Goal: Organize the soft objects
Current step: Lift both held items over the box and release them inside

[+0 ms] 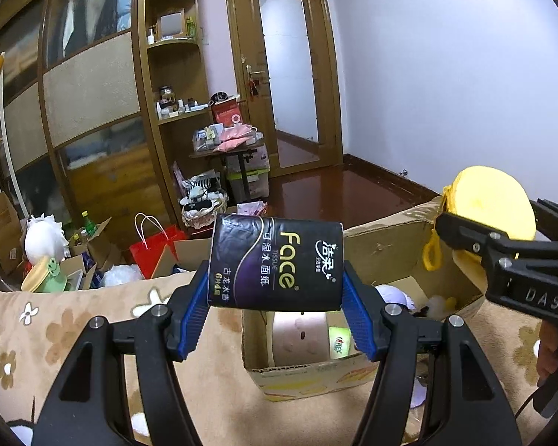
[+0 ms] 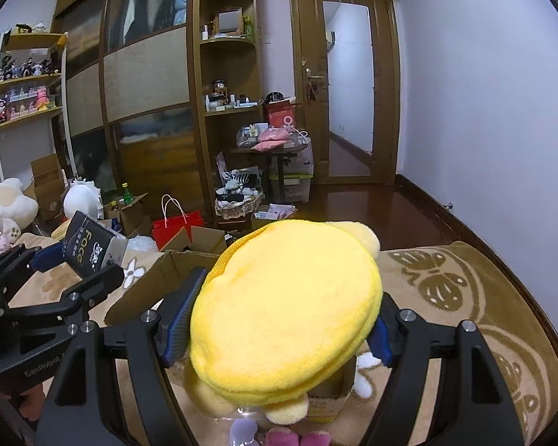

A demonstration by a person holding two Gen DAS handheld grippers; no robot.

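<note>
My left gripper (image 1: pixel 275 312) is shut on a dark "Face" tissue pack (image 1: pixel 275 262) and holds it above an open cardboard box (image 1: pixel 308 375) on the bed. The box holds a pink round cushion (image 1: pixel 297 338), a green pack and white plush items. My right gripper (image 2: pixel 282 319) is shut on a yellow plush toy (image 2: pixel 282 312), held over the box's right side. In the left wrist view the right gripper (image 1: pixel 476 230) and the yellow toy (image 1: pixel 491 200) are at the right. In the right wrist view the left gripper (image 2: pixel 74 264) with the tissue pack (image 2: pixel 89 247) is at the left.
A beige flowered blanket (image 1: pixel 55 334) covers the bed. Beyond the bed lie a red bag (image 1: pixel 156 245), cardboard boxes (image 2: pixel 130 212), plush toys (image 2: pixel 3 208) and a cluttered small table (image 1: pixel 234 148). A wardrobe and a door stand at the back. Purple and pink plush pieces (image 2: pixel 279 435) lie below the right gripper.
</note>
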